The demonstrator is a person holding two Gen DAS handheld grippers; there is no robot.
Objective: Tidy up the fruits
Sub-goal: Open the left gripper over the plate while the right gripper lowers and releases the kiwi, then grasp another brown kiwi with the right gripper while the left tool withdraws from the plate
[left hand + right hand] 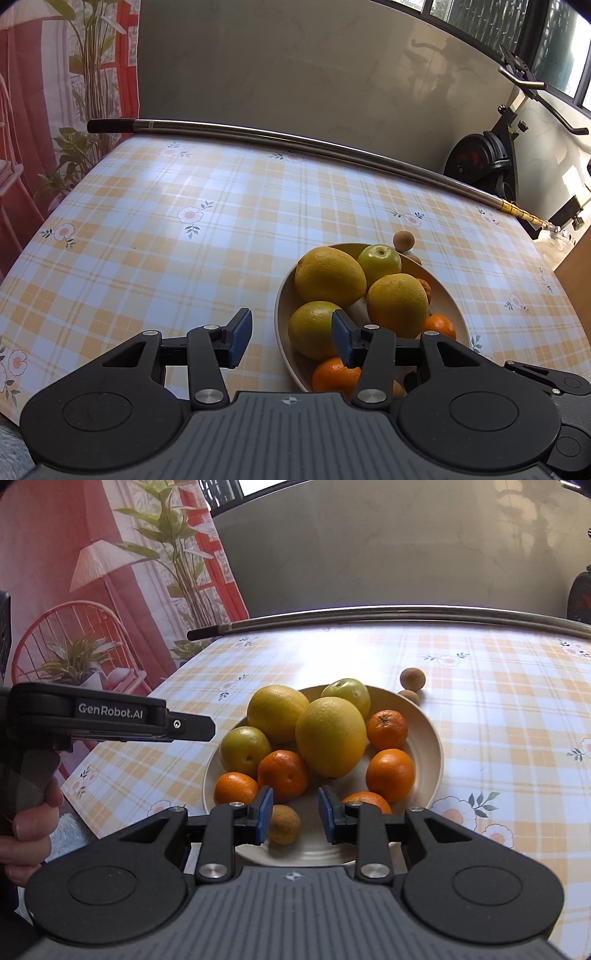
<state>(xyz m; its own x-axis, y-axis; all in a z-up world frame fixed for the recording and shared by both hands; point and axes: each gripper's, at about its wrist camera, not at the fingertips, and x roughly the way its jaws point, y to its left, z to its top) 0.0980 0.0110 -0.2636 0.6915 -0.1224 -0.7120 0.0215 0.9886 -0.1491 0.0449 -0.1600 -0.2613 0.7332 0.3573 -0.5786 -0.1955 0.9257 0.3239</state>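
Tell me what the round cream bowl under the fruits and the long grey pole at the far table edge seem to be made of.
Round cream bowl: probably glazed ceramic or melamine; smooth, softly shiny, with faint rings near the front rim. Long grey pole: looks like brushed metal, judging by its bright streak; black grip at one end, brass-coloured tip at the other.
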